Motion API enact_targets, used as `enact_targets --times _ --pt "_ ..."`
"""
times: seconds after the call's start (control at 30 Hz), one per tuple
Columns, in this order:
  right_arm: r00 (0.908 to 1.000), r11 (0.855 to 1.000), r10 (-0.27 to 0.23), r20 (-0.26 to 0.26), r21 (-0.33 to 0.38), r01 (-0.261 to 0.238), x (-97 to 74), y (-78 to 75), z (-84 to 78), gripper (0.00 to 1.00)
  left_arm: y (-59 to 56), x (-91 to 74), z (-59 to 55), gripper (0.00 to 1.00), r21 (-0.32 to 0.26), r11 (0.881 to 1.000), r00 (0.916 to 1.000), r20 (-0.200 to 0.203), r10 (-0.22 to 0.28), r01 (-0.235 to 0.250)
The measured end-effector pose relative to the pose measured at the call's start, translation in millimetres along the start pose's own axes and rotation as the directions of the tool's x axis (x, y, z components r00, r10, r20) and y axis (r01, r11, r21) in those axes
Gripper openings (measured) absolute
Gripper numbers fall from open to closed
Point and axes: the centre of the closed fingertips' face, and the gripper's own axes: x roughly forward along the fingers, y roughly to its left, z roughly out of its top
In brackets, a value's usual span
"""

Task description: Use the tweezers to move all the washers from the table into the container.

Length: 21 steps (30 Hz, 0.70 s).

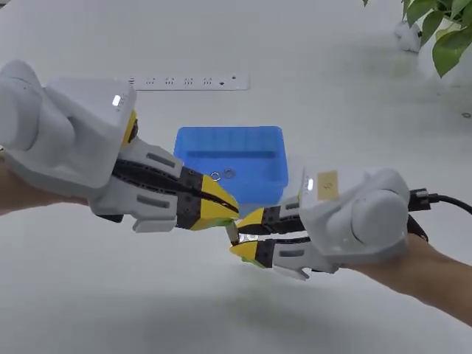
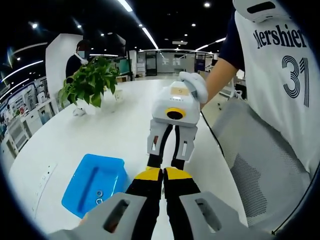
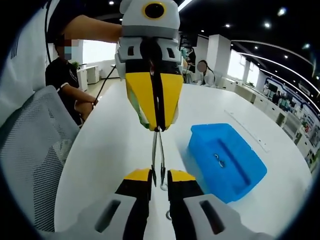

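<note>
The left gripper [image 1: 227, 208] is clamped on the tweezers [image 3: 158, 150]. Its yellow-tipped jaws are pressed together on the upper end, and the two thin legs reach out from it to the right gripper [image 1: 243, 234]. The right gripper faces it tip to tip. Its jaws stand a little apart with the tweezers' points in the gap between them, and I cannot tell whether they press on the legs.

The blue container [image 1: 193, 144] sits just beyond the meeting tips. It lies to the right of the right gripper's jaws in the right gripper view and to the left of the left gripper's jaws in the left gripper view. Two washers [image 1: 215, 176] lie inside it, close together on the floor. What looks like another small ring [image 3: 169, 216] lies on the bench under the right gripper's jaws.

The bench [image 1: 110, 295] is wide, white and smooth. A white power strip [image 1: 188, 81] lies past the container, and a leafy plant [image 1: 446, 33] stands well off beyond the right gripper. A grey mesh chair [image 3: 35, 150] stands beside the bench. The room around is an open office with strip lights in a dark ceiling, and other people are seated further back.
</note>
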Motion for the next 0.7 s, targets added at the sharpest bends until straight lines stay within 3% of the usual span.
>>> enact_targets --times 0.7 --pt "0.9999 0.999 0.011 -0.010 0.033 -0.010 9.7 -4.6 -12.2 0.11 9.3 10.7 -13.0 0.05 -0.011 1.000 0.9996 -0.027 -0.002 0.001"
